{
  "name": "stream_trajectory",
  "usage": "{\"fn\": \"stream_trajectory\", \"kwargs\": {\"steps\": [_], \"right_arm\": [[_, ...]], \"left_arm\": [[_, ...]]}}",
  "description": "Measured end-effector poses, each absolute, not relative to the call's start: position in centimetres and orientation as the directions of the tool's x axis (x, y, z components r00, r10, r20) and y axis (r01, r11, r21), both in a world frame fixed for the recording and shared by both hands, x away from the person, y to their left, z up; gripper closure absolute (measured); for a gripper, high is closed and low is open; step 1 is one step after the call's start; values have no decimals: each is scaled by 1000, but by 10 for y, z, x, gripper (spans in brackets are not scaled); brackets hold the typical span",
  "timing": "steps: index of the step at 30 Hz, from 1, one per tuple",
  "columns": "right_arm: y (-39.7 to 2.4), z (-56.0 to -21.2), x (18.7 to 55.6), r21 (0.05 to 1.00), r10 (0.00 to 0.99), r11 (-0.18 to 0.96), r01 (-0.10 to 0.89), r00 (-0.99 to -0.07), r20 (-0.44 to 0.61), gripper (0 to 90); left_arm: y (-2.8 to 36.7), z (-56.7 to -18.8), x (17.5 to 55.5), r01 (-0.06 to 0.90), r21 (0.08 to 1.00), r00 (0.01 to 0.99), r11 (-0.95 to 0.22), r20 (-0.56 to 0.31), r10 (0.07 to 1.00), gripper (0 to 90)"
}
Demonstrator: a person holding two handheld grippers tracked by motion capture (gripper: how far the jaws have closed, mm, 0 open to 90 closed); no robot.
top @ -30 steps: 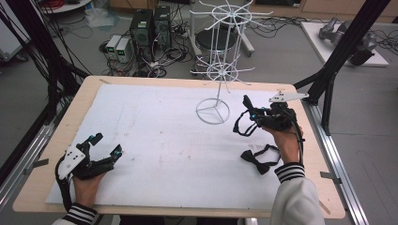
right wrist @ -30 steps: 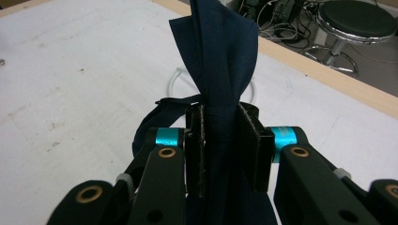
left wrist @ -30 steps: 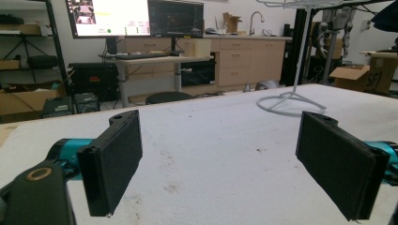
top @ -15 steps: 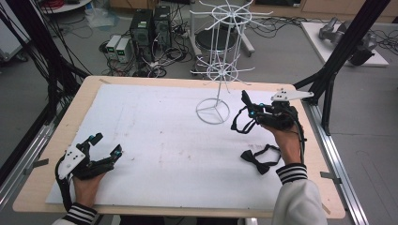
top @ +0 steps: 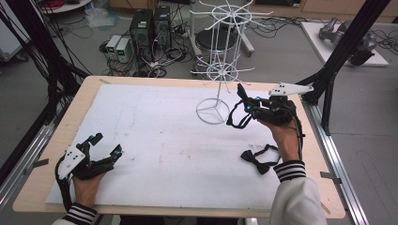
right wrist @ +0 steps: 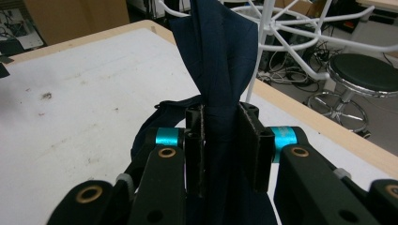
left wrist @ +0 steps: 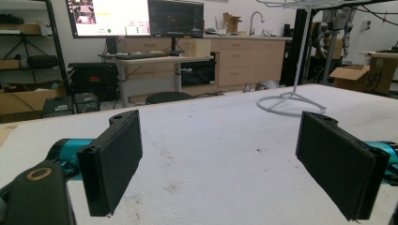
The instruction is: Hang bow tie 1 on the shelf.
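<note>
Right claw (top: 242,93) closed on a dark blue bow tie (right wrist: 220,56), pads pressing the cloth from both sides; seen in the right claw view standing up between the jaws, with its strap (top: 237,119) hanging in a loop under the claw in the high view. Held above the counter (top: 155,140), not touching it. Just beyond this claw, a white wire stand (top: 218,70), its round foot (top: 212,111) close beside the hanging strap. Nearer to the person than this claw, beside the wrist, a second bow tie (top: 257,159), black, lying flat on the white sheet.

Left claw (top: 104,144) open wide, nothing between the pads (left wrist: 115,161), resting low on the counter at the near corner, well apart from both ties. Far ahead of this claw in the left claw view, the foot of the stand (left wrist: 291,101).
</note>
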State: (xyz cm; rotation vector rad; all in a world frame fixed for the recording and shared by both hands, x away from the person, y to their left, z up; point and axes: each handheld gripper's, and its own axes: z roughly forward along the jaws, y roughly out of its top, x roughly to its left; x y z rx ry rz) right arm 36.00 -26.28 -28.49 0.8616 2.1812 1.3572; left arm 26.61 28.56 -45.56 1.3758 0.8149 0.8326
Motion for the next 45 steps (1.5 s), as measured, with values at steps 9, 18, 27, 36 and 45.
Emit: {"fn": "stream_trajectory", "kwargs": {"steps": [9,18,27,36,45], "right_arm": [[-254,-275,366,909,691,323,265,-722,-35,737],[-245,-266,375,908,688,333,255,-724,-50,737],[-238,-262,385,909,694,333,249,-718,-58,737],[-232,-260,394,905,697,345,250,-714,-68,736],[-230,-260,403,901,715,346,262,-696,-72,735]], "left_arm": [[286,-456,266,-25,999,487,21,-6,874,154],[286,-456,266,-25,999,486,22,-7,874,154],[286,-456,266,-27,999,486,23,-7,874,154],[286,-456,266,-26,999,486,23,-7,874,154],[286,-456,266,-27,999,486,21,-6,874,154]]}}
